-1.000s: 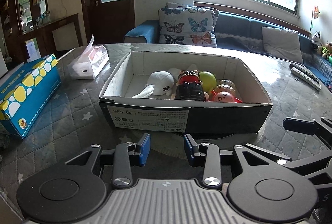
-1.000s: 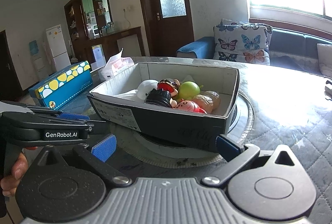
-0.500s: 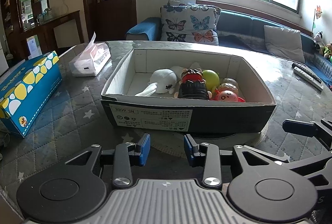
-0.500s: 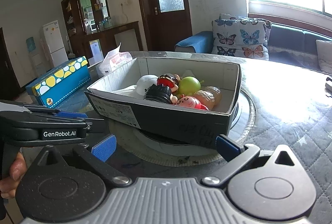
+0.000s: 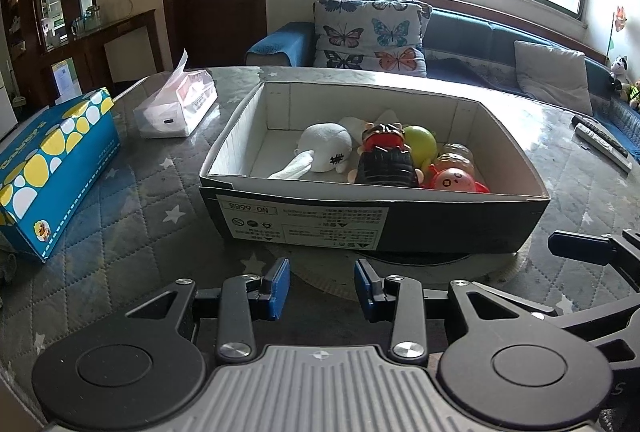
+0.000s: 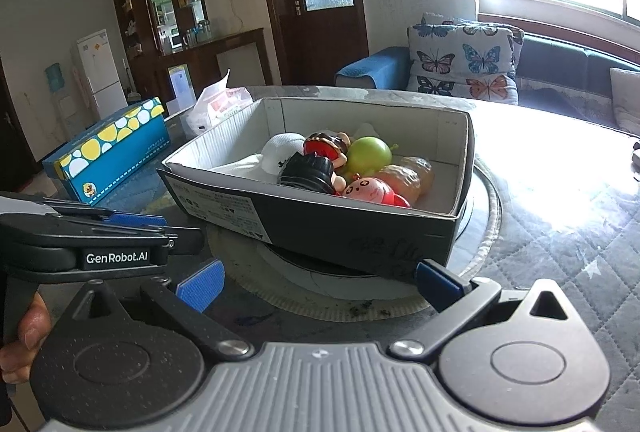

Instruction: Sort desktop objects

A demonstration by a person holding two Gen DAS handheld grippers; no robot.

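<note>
An open cardboard box point(image 5: 440, 220) point(image 6: 360, 232) sits on a round turntable on the table. It holds several toys: a white figure point(image 5: 326, 146), a red and black doll point(image 5: 384, 156) point(image 6: 316, 162), a green ball point(image 5: 420, 142) point(image 6: 368, 154), a pink pig toy point(image 5: 452, 180) point(image 6: 368, 190) and a tan one point(image 6: 412, 172). My left gripper point(image 5: 322, 288) is partly open and empty, just in front of the box. My right gripper point(image 6: 316, 282) is wide open and empty, near the box's front corner.
A blue and yellow tissue box point(image 5: 48, 164) point(image 6: 112, 148) lies at the left. A soft tissue pack point(image 5: 176, 104) point(image 6: 220, 104) lies behind it. Remote controls point(image 5: 600, 140) lie at the right. A sofa with butterfly cushions point(image 5: 372, 36) stands beyond the table.
Both grippers have risen slightly and tilted down, so the box shows lower and more from above. The jaws have not changed.
</note>
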